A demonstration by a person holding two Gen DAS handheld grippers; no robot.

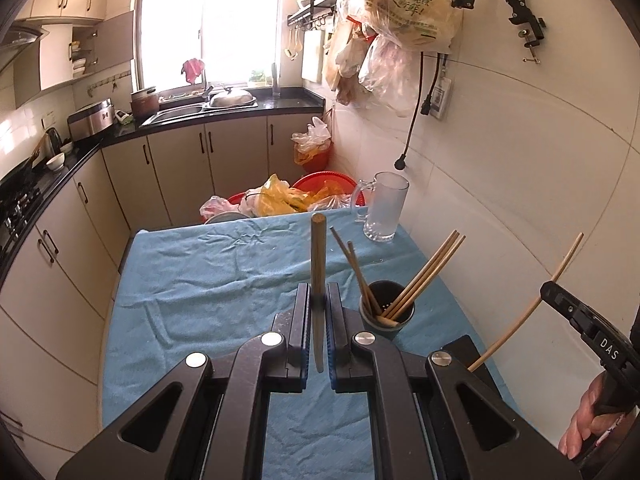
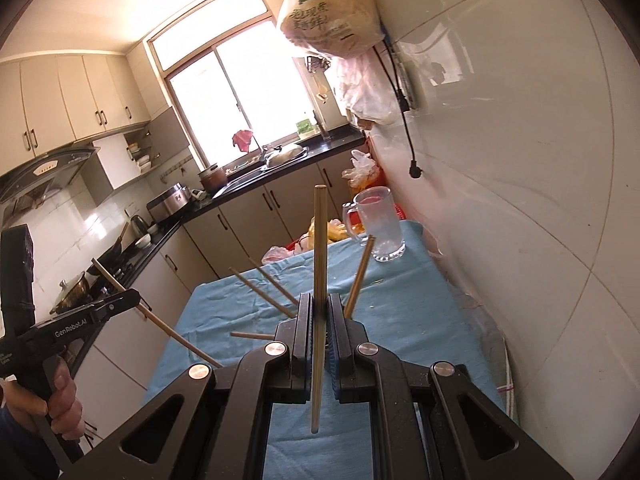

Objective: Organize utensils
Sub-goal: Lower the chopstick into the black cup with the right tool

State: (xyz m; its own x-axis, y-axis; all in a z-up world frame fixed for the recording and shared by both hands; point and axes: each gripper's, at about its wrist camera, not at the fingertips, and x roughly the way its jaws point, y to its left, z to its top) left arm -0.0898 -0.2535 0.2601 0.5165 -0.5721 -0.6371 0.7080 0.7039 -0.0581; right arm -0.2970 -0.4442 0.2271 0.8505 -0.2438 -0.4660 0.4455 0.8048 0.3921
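Each gripper carries 1 chopstick above the blue-clothed table (image 1: 192, 280). The left gripper (image 1: 319, 308) has its fingers clamped on an upright chopstick (image 1: 318, 264); the right gripper (image 2: 319, 316) likewise pinches its chopstick (image 2: 319, 248) mid-shaft, probably so either end can be steered downward. The dark holder cup (image 1: 394, 322), beside the left fingers, holds several chopsticks leaning outward. The glass mug (image 1: 385, 208) at the table's far edge appears empty.

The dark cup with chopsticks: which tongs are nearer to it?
Left. The left tongs, shut on a chopstick, sit just beside the cup. The right tongs, gripping another chopstick, are farther off to its right.
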